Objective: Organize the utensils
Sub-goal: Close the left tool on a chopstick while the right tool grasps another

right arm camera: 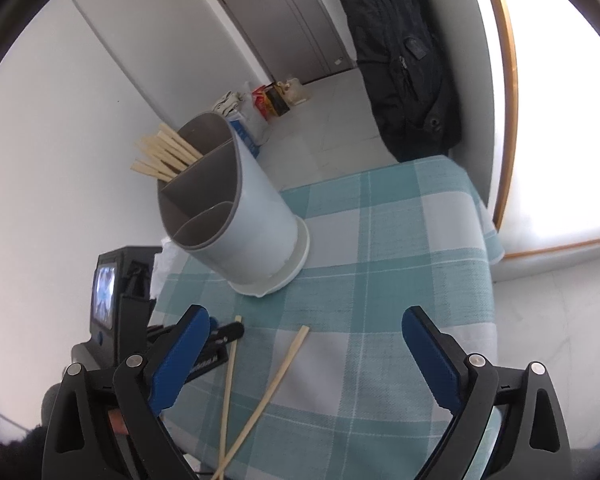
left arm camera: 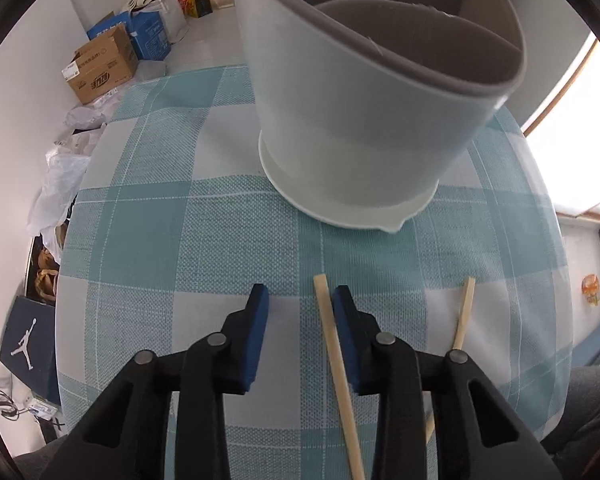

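Two loose chopsticks (right arm camera: pixel 260 392) lie crossed on the checked worktop (right arm camera: pixel 400 280), just in front of the divided holder (right arm camera: pixel 244 216) that already carries a bundle in its far compartment. The left gripper (left arm camera: pixel 300 308) has its fingers parted astride one stick; close squarely near its middle. The right gripper (right arm camera: pixel 304 344) gapes wide and empty. The worktop edge beyond the holder's right side is well clear.

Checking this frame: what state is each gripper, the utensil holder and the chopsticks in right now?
Left gripper: open, one loose chopstick between its fingers, ungripped.
Right gripper: open wide, empty.
Pale grey divided plastic utensil holder: upright on the checked tablecloth; one compartment filled, others appear empty.
Bundle of wooden chopsticks: standing in the holder's far compartment.
Two loose wooden chopsticks: lying crossed on the cloth.
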### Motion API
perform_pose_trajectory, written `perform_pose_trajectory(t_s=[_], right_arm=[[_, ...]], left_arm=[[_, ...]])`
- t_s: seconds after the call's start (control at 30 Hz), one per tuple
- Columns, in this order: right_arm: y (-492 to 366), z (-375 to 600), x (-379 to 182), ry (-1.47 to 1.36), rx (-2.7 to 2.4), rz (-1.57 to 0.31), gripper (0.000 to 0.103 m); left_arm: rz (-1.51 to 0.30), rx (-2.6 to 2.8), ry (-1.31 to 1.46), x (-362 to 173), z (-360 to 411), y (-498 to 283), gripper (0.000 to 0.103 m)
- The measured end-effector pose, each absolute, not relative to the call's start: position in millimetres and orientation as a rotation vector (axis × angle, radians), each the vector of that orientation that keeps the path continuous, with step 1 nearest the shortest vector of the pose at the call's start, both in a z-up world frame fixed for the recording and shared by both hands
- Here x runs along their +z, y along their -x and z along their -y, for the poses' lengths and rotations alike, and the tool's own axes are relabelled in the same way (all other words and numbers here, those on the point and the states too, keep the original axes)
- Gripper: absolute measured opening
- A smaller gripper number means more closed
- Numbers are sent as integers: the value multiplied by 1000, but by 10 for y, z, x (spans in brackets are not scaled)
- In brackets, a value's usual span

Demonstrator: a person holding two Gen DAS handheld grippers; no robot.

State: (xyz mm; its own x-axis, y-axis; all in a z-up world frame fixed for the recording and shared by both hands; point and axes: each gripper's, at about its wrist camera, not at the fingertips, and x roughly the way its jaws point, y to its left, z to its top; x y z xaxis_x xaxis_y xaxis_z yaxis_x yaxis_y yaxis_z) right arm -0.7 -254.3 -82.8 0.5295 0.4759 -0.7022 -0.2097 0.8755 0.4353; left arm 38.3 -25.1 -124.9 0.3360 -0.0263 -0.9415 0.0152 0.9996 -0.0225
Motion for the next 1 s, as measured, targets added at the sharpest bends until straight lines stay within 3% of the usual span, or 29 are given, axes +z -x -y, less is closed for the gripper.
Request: perform_pose_trajectory(t_s=[0.13, 0.17, 0.5, 0.8, 1.0], right_arm=[[35, 2527, -809, -332, 426, -923, 98], [46, 2514, -806, -326, 427, -921, 98], [45, 2459, -860, -346, 431, -938, 98], [-25, 2403, -1048, -380, 410, -1016, 97], [-145, 2486, -1261, -541, 379, -1097, 80]], left_arm=[[-1230, -66, -8, -1232, 362, -356, 6], [-1229, -68, -8, -1229, 383, -358, 5], [-1220, -71, 167, -1183, 237, -400, 3], [-1066, -52, 300, -760, -8, -219, 2], [-937, -92, 376, -539, -255, -233, 2]])
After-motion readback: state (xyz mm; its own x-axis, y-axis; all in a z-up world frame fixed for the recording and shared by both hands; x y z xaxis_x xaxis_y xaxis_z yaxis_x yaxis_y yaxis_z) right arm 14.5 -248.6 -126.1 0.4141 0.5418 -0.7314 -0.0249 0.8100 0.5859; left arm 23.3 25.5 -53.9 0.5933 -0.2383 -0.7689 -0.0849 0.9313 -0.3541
